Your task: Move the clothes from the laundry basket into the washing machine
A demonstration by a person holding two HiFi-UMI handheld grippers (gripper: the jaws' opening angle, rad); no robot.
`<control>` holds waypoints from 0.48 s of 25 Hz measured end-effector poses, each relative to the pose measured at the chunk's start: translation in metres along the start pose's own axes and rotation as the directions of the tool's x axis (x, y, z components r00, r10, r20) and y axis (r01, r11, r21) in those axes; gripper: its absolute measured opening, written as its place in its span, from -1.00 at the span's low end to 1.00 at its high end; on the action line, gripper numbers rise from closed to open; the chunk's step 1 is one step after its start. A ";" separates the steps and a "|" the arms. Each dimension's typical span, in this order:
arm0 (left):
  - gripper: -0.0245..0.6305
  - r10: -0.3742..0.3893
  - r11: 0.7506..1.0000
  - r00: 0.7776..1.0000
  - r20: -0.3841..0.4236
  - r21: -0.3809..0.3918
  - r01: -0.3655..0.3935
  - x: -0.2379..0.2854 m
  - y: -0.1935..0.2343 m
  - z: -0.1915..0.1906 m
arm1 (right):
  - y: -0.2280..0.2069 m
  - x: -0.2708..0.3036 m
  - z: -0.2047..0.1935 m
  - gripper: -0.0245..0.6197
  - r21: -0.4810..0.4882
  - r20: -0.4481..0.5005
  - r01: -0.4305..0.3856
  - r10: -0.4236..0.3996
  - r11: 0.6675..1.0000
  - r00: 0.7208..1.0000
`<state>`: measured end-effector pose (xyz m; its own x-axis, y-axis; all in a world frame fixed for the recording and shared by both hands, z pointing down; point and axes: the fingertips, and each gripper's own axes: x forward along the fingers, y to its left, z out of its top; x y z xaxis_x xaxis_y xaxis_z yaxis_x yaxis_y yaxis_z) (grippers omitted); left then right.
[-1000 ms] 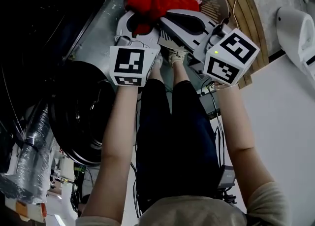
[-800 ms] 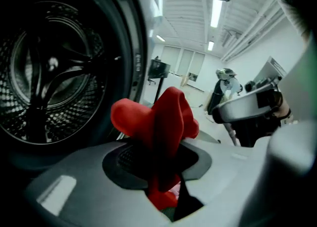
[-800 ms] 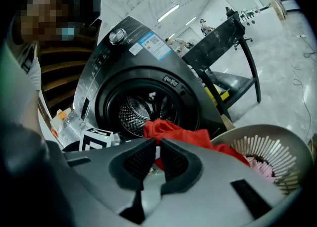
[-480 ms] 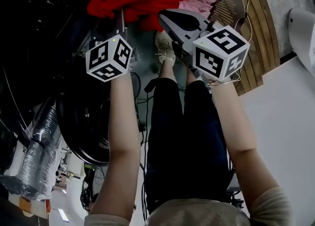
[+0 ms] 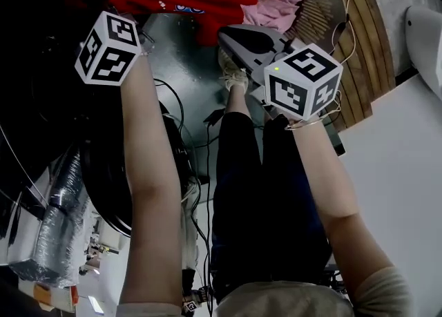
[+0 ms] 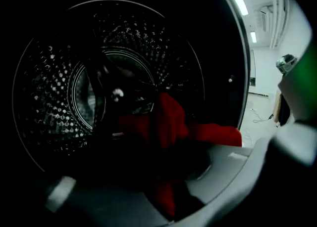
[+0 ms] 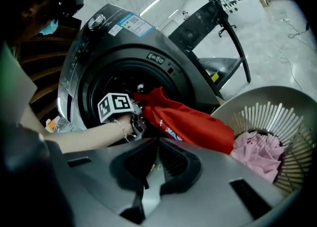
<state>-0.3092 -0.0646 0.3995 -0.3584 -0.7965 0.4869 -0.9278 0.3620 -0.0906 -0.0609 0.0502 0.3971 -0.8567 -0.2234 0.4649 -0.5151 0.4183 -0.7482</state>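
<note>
Currently, left tool (image 7: 140,112) clamps red garment (image 7: 193,124) inside washing machine (image 7: 129,38) opening; right tool (image 7: 158,141), closed and empty, sits outside that opening.

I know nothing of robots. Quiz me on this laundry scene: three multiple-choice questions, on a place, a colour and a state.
1. Where does the left gripper hold the red garment? A on the floor; B at the washer's mouth; C on a chair.
2. What colour is the cloth in the basket? A pink; B blue; C white.
3. How are the right gripper's jaws? A wide open; B shut on cloth; C shut, empty.
Answers: 1 B, its cube sits in the round opening. 2 A, pink folds lie behind the slats. 3 C, they meet with nothing between.
</note>
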 end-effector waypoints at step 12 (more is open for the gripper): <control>0.34 -0.204 0.920 0.972 -0.114 -0.362 0.151 -0.010 -0.010 -0.046 | -0.005 -0.009 -0.023 -0.86 0.005 -0.057 0.004 -0.003 1.000 0.998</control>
<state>-0.2914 -0.0376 0.4356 -0.1471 -0.7929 0.5914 -0.8697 0.3884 0.3045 -0.0501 0.0707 0.4075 -0.8520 -0.1743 0.4937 -0.5184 0.4135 -0.7485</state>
